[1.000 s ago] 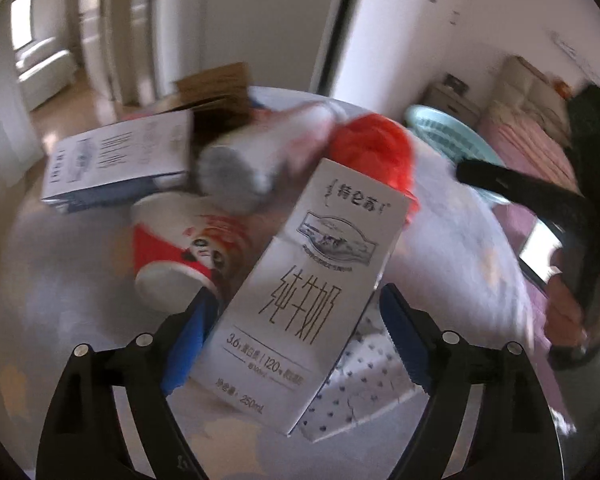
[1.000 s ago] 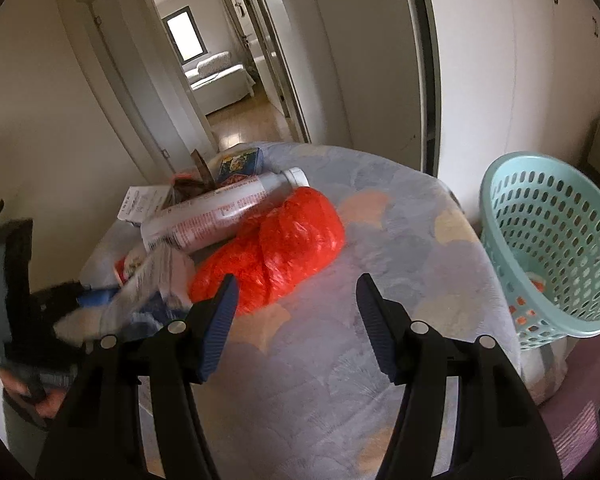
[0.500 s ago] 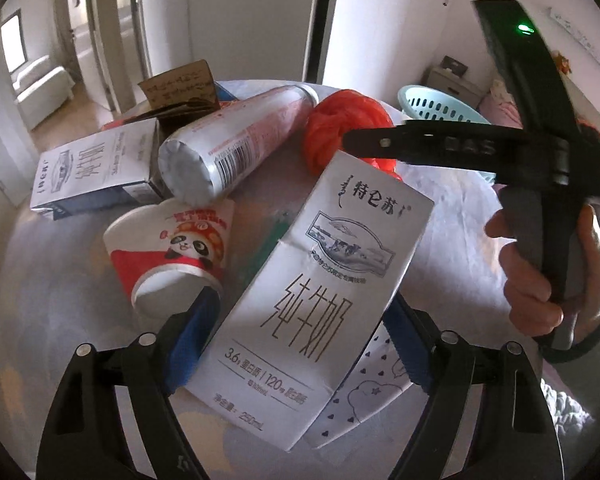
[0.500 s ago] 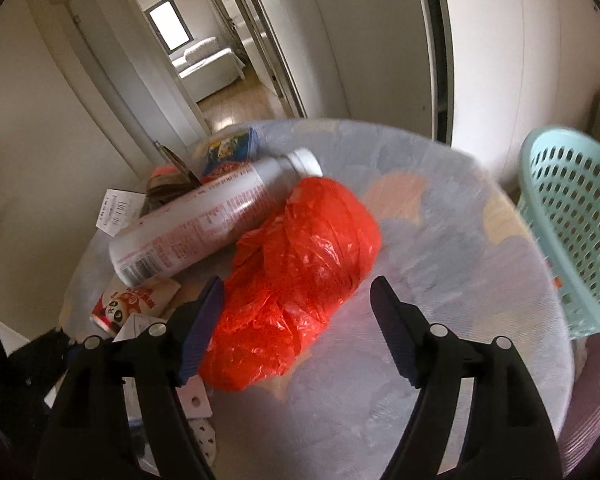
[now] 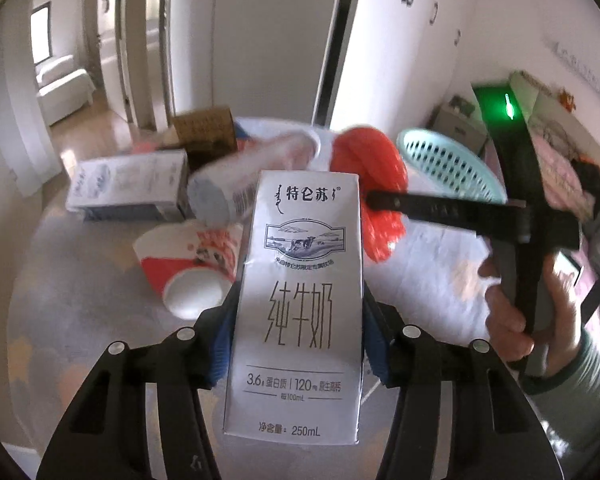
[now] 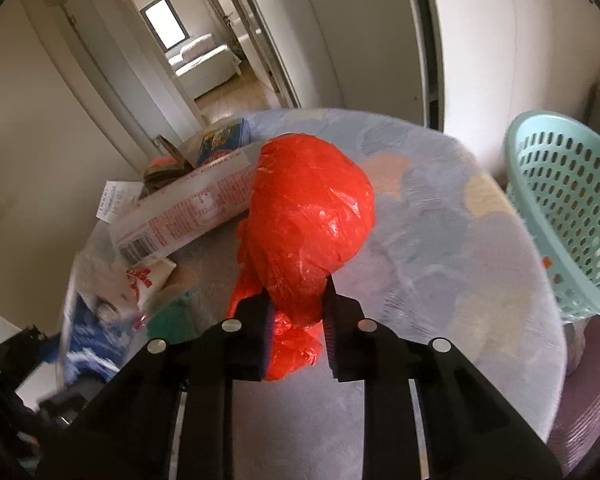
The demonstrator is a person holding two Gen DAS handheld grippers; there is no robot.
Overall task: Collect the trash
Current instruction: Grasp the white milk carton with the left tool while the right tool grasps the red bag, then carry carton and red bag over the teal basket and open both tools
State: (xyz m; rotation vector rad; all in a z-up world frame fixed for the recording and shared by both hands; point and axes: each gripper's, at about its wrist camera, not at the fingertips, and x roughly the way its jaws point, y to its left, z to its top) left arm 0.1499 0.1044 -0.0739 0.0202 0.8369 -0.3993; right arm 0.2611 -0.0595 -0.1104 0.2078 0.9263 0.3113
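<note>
Both grippers clamped on trash above a cluttered round table.

The table (image 6: 440, 248) carries the litter, with a teal basket (image 6: 568, 208) just beside its far right edge. The red plastic bag (image 6: 312, 216) is pinched at its near end between the right gripper (image 6: 296, 320) fingers. The white milk carton (image 5: 300, 300) stands upright, squeezed by the left gripper (image 5: 296, 336). Behind it lie a spray can (image 5: 252, 176), a white box (image 5: 128, 184) and a tipped paper cup (image 5: 188, 264).

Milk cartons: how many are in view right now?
2. One milk carton is clamped upright in the left gripper. A second carton lies on its side at the table's far left. Others may be hidden under the clutter.
</note>
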